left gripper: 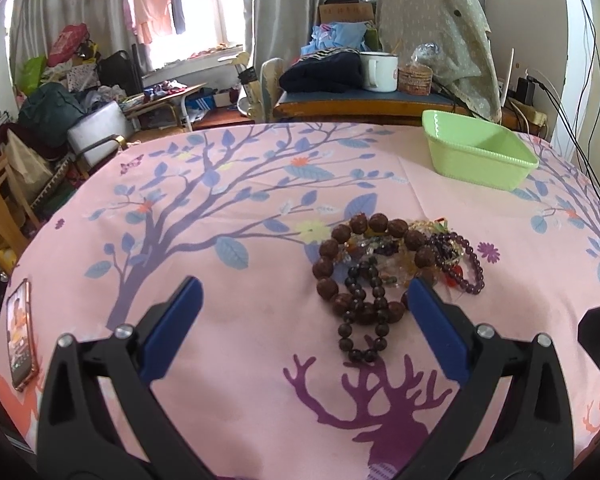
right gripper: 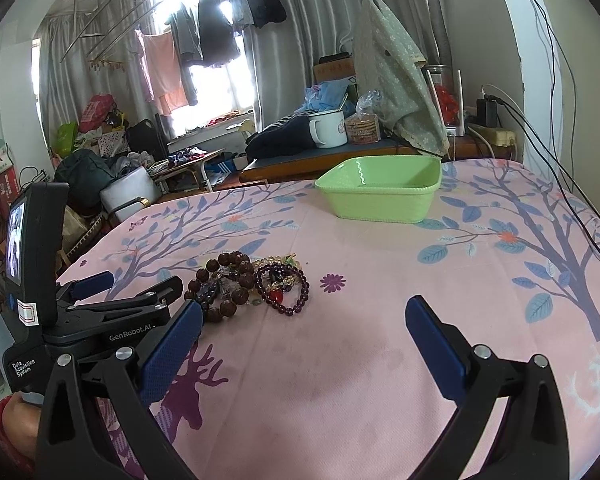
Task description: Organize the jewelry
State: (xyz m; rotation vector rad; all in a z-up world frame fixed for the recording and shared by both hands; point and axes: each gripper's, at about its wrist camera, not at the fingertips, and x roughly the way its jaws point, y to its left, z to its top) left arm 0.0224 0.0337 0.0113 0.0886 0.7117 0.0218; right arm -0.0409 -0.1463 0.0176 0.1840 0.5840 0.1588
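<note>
A pile of bead bracelets (left gripper: 384, 264) lies on the pink tree-print tablecloth: a big brown wooden one (left gripper: 328, 268), a dark beaded one (left gripper: 360, 332) and a purple one (left gripper: 470, 264). My left gripper (left gripper: 304, 292) is open and empty, its right finger beside the pile. In the right wrist view the pile (right gripper: 248, 284) lies left of centre, with the left gripper (right gripper: 132, 288) beside it. My right gripper (right gripper: 304, 312) is open and empty, to the right of the pile. A green plastic tray (left gripper: 480, 156) stands empty at the far side; it also shows in the right wrist view (right gripper: 380, 192).
A phone (left gripper: 18, 332) lies near the table's left edge. Beyond the far edge stands a low table with a white enamel mug (right gripper: 328, 128), a biscuit pack and a cloth-covered object. Cables hang along the right wall. The room's floor at left is cluttered.
</note>
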